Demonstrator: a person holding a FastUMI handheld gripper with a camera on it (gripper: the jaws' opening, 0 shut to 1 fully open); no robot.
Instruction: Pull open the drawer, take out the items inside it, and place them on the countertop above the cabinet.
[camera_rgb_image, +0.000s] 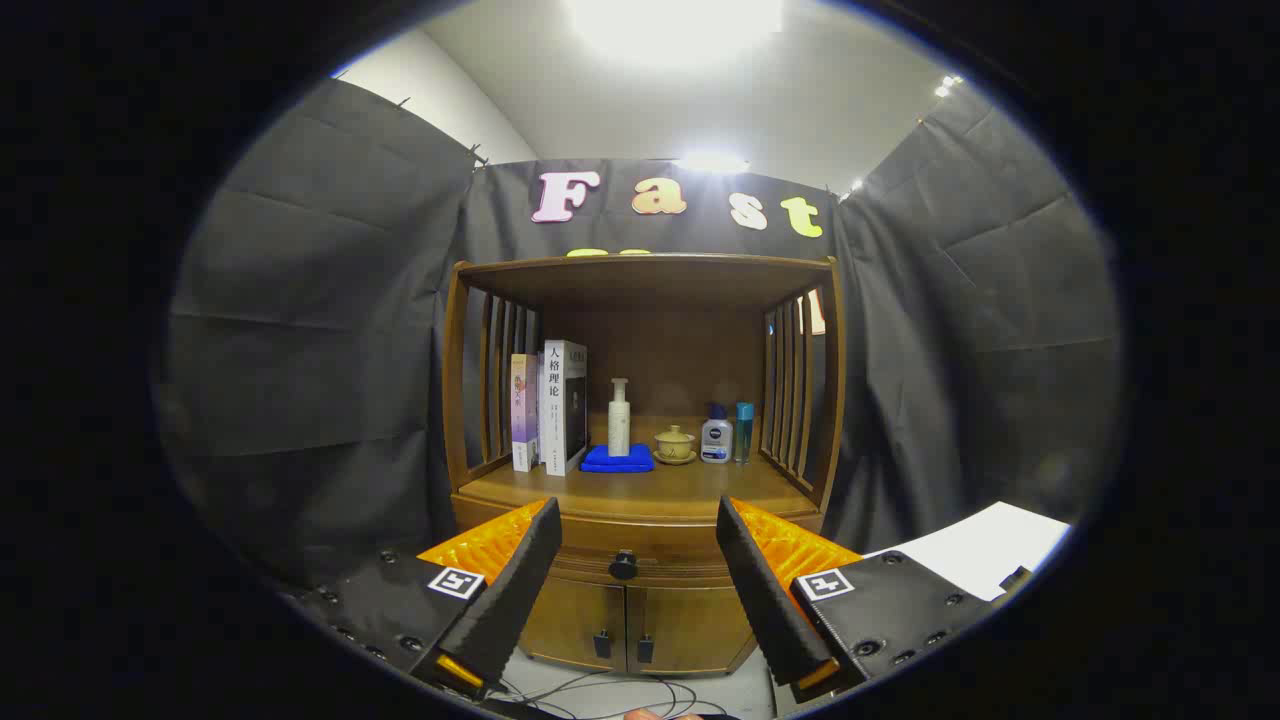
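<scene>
Dark cloth walls (310, 350) are seen enclosing the booth on three sides, with a pale ceiling and a bright lamp (675, 20) above. Against the back wall a wooden cabinet (640, 620) is set, topped by an open shelf with slatted sides. On its countertop (640, 490), the table surface for the task, two upright books (550, 410) are stood at the left; Chinese characters are printed on the spine of the nearer one, though the smaller print cannot be made out. Beside them a folded blue cloth (617, 459) is laid, with a white pump bottle (619, 418) standing on it. Further right a small lidded cup on a saucer (675, 444), a short white bottle with a blue badge (716, 438) and a slim blue bottle (744, 431) are lined up; their labels are too small to be read.

Below the countertop the drawer (640, 560) is seen closed, its dark knob (623, 566) lying between the fingers and beyond them. Two lower doors are partly hidden by the fingers. The gripper (636, 560) is held wide apart with nothing grasped. A white sheet (985, 550) is cut off at the right, and cables (620, 690) are trailed on the floor.
</scene>
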